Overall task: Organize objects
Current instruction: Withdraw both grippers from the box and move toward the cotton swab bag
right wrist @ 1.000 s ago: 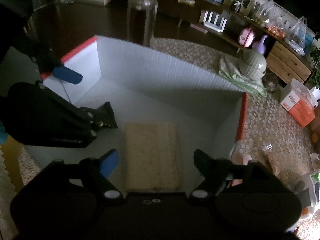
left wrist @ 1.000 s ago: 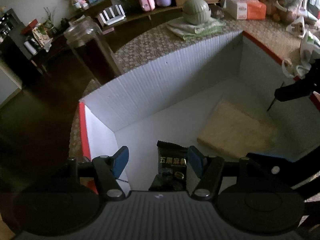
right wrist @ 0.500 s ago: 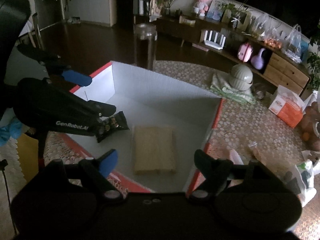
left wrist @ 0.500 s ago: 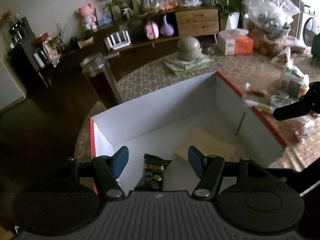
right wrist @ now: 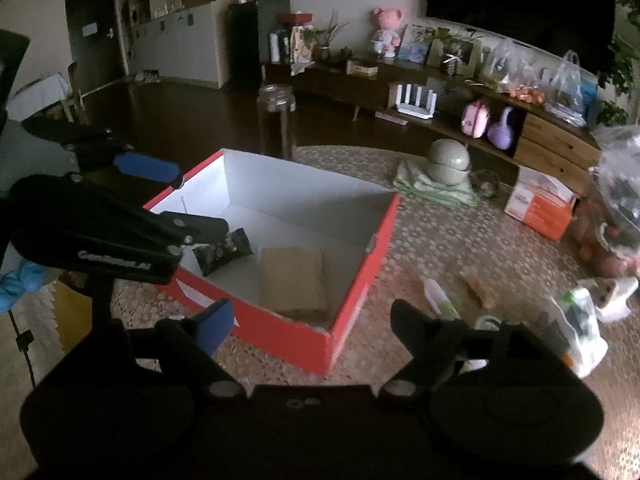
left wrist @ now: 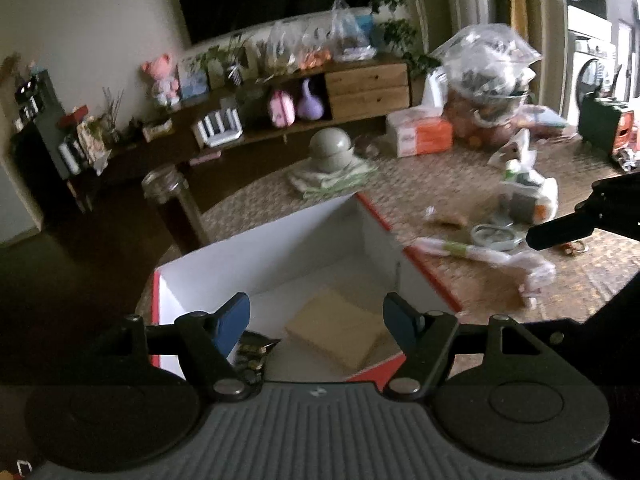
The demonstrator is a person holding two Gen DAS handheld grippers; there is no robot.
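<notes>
Left wrist view: left gripper (left wrist: 316,320) empty, jaws opening, above the near edge of the red box (left wrist: 424,268); dark snack packet (left wrist: 252,354) and tan pad (left wrist: 336,332) lie inside. Loose wrapped packet (left wrist: 472,250) on the table at 2 o'clock, long axis roughly crosswise. Right wrist view: right gripper (right wrist: 308,322) also empty, jaws opening; that packet (right wrist: 440,298) sits just ahead at 1 o'clock (likely the nearer hand).

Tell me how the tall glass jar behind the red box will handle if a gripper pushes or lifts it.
The tall glass jar stands upright, narrow for its height, so a push near the top would probably tip it. Its smooth glass wall looks slippery and breakable, so grip it low. It looks mostly full of something dark, so it is probably heavy.
</notes>
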